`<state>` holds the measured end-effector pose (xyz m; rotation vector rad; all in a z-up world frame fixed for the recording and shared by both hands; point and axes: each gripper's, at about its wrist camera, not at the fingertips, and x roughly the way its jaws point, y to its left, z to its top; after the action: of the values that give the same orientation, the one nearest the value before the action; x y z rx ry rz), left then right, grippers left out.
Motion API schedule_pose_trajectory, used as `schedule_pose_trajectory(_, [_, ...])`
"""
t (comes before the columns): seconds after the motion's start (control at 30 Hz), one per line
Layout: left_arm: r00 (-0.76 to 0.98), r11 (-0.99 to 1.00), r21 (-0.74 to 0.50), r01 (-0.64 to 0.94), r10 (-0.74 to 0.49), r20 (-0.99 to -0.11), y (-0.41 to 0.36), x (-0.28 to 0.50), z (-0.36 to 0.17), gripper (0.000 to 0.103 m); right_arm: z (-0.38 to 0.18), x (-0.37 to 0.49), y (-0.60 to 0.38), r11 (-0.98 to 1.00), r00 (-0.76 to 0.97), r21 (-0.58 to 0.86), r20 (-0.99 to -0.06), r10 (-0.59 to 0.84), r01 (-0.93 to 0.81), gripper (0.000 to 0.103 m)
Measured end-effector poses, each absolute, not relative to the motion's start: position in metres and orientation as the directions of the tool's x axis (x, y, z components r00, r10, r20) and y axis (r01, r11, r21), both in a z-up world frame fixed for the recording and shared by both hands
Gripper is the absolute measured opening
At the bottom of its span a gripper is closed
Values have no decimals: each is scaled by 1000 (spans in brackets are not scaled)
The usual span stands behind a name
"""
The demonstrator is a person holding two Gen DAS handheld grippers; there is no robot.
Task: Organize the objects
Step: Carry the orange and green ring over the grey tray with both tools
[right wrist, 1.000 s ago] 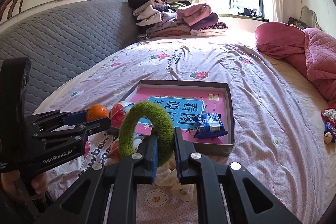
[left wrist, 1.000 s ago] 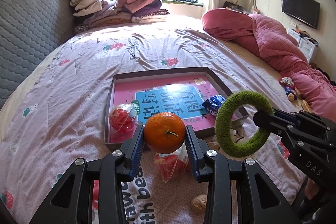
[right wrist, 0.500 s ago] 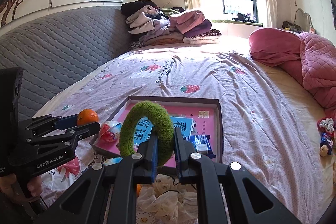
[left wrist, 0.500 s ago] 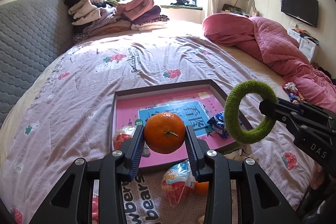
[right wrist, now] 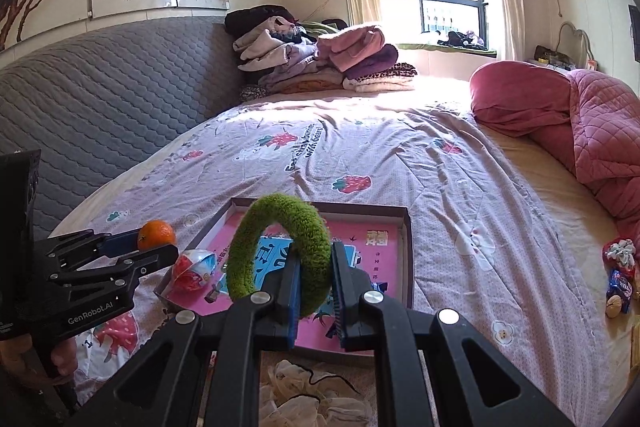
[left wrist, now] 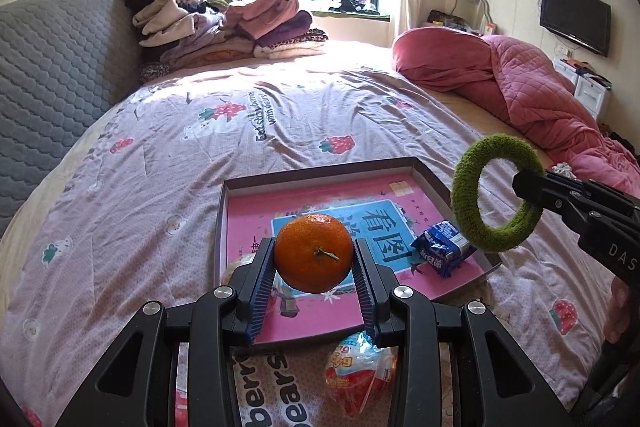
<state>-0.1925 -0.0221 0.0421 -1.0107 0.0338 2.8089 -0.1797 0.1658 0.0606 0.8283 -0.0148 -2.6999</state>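
Your left tool (left wrist: 314,259) pinches a round orange (left wrist: 314,253) and your right tool (right wrist: 314,281) clamps a fuzzy green ring (right wrist: 280,251), both above the shallow box (left wrist: 432,173) on the bed (left wrist: 160,187); released high, the orange could roll off.

Both tools have moved forward over the tray (left wrist: 434,183); the orange (left wrist: 313,253) and green ring (left wrist: 498,193) ride higher.

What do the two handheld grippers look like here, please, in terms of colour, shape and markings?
Both are matte black plastic frames with silver screw heads. The left gripper and right gripper each have ribbed blue pads lining the jaws. Seen from the side, the left one carries white "GenRobot.AI" lettering, and the right one shows white letters "DAS". No cables are visible.
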Motion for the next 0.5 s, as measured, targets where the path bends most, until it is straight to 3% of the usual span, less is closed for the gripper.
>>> schedule_pose_trajectory(0.5, [-751,-988,-60,-144,149,-644,-28,-216,35,39,67,-197,163,-954,-808,84,-514,-290,289,14])
